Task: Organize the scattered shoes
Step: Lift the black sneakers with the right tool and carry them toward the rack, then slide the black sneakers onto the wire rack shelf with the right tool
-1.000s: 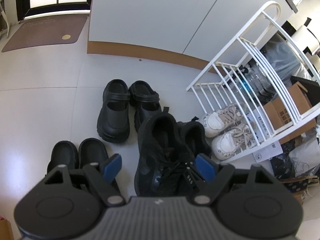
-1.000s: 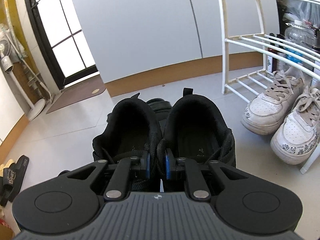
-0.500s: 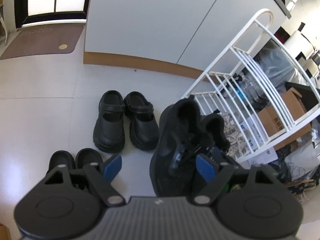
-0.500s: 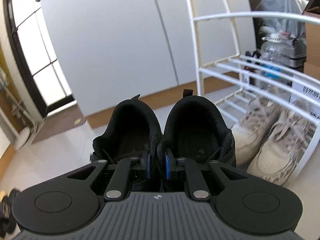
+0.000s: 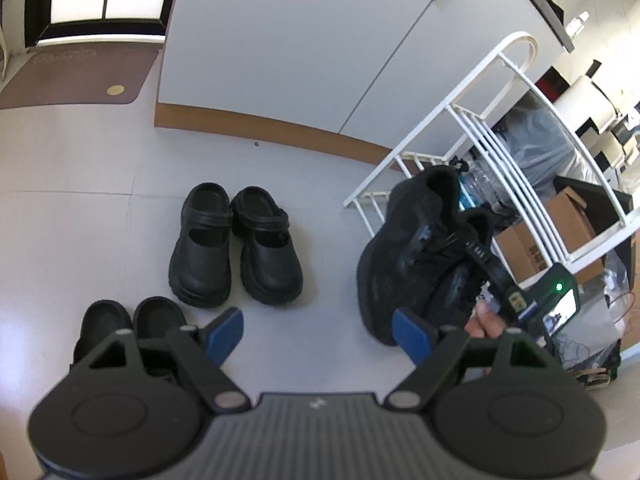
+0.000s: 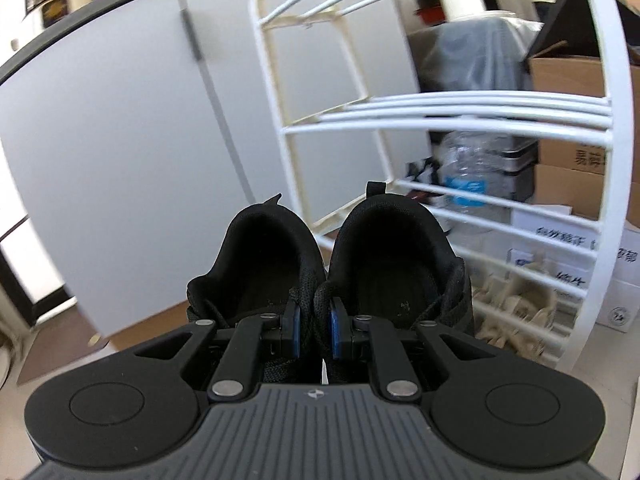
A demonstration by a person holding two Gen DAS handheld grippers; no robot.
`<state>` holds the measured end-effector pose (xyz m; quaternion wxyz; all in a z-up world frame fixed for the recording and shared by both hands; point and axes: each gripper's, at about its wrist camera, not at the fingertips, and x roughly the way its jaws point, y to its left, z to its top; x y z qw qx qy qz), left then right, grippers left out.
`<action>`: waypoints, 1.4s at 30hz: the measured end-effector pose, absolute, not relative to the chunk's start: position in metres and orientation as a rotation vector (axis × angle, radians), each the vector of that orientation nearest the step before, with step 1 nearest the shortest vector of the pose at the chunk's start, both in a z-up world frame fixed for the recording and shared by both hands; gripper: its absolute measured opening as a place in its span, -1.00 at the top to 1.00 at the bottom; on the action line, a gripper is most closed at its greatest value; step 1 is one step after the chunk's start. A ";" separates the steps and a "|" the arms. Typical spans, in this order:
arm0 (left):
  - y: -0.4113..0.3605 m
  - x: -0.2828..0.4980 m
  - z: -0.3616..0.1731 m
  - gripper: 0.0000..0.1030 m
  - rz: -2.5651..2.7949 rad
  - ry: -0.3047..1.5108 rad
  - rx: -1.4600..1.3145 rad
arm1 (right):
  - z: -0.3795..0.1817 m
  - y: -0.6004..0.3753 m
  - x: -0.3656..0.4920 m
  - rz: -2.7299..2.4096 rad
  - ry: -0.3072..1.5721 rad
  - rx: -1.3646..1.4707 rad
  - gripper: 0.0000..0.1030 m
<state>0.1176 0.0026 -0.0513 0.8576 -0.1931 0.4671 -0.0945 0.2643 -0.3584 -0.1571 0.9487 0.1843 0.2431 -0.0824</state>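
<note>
The right gripper (image 6: pixel 314 334) pinches the black sneakers (image 6: pixel 344 264) together by their inner collars, heels aimed at the white rack (image 6: pixel 452 120) just ahead. The left gripper (image 5: pixel 318 330) hangs open, empty.

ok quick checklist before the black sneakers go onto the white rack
1. Grip: right gripper shut on the inner collars of both black sneakers: ok.
2. Sneakers clear of the floor: ok.
3. Middle shelf of the white rack free: ok.
4. Bottom shelf free: not ok, beige sneakers sit there.
5. Left gripper open and holding nothing: ok.
6. Black clogs out of the path: ok.
</note>
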 end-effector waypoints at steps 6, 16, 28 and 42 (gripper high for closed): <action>0.006 0.119 -0.053 -0.63 -0.199 0.993 -0.440 | -0.159 -0.385 0.276 -0.237 0.485 0.395 0.69; -0.005 0.126 -0.061 -0.63 -0.206 1.019 -0.449 | -0.166 -0.407 0.287 -0.304 0.473 0.439 0.69; -0.008 0.126 -0.062 -0.63 -0.213 1.028 -0.444 | -0.161 -0.442 0.313 -0.472 0.414 0.493 0.69; -0.006 0.133 -0.073 -0.63 -0.199 1.068 -0.447 | -0.172 -0.464 0.336 -0.627 0.310 0.390 0.69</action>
